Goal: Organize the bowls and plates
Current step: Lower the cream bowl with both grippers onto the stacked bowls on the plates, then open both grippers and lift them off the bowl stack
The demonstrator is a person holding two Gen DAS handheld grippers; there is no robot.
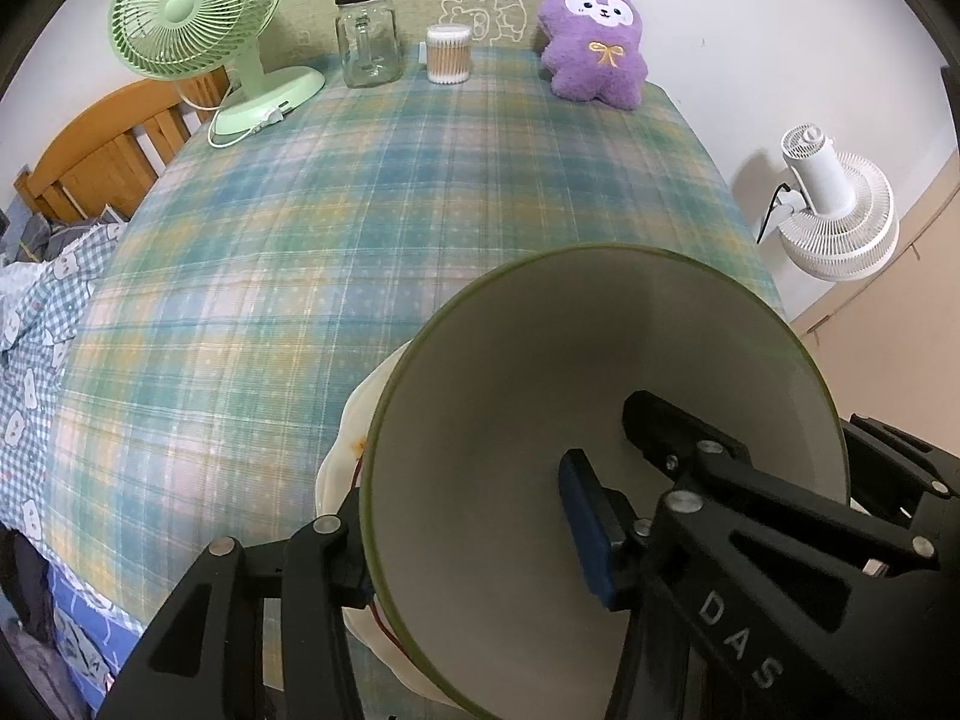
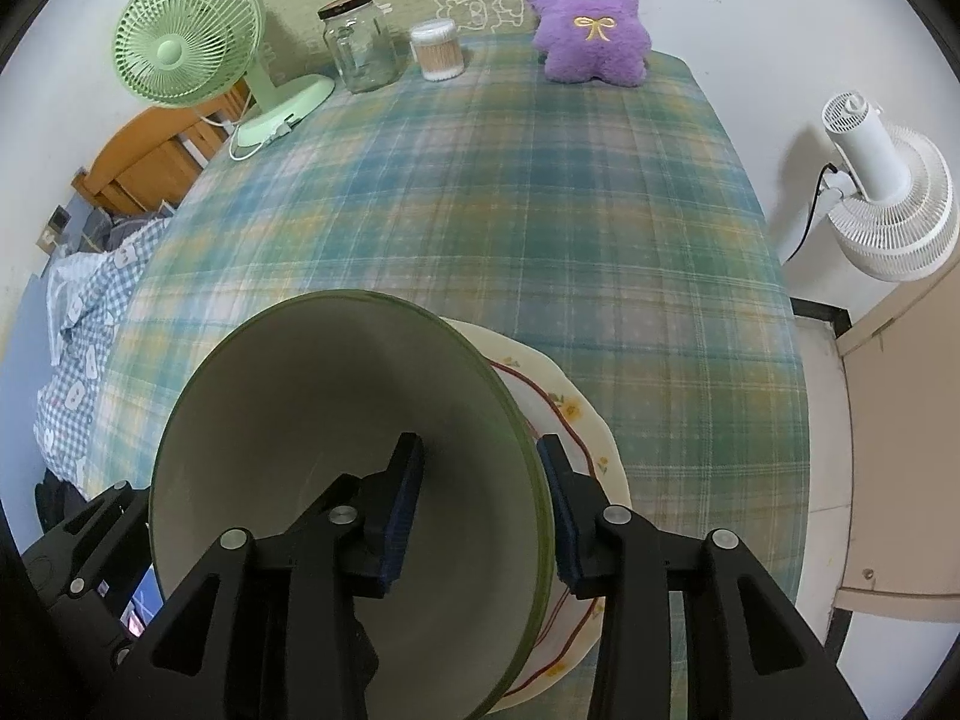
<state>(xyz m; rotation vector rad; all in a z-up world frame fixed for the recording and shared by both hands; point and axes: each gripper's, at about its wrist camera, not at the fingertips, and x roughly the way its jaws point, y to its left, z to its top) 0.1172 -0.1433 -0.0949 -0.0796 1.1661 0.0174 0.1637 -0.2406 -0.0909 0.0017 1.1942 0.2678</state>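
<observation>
A green-rimmed bowl (image 1: pixel 540 396) with a pale inside sits on a cream plate (image 1: pixel 348 438) with a red line and yellow flowers, on the plaid tablecloth near the front edge. My left gripper (image 1: pixel 474 546) straddles the bowl's left wall, one finger inside and one outside. My right gripper (image 2: pixel 480 516) straddles the bowl's (image 2: pixel 312 396) right wall the same way, over the plate (image 2: pixel 576 420). Gaps show between pads and wall on both. The right gripper's arm also shows inside the bowl in the left wrist view.
At the table's far end stand a green desk fan (image 1: pixel 198 18), a glass jar (image 1: pixel 367 39), a tub of cotton swabs (image 1: pixel 448 54) and a purple plush (image 1: pixel 594 42). A white fan (image 1: pixel 840 204) is off the right edge. A wooden chair (image 1: pixel 102 150) and checked bedding (image 1: pixel 36 312) lie to the left.
</observation>
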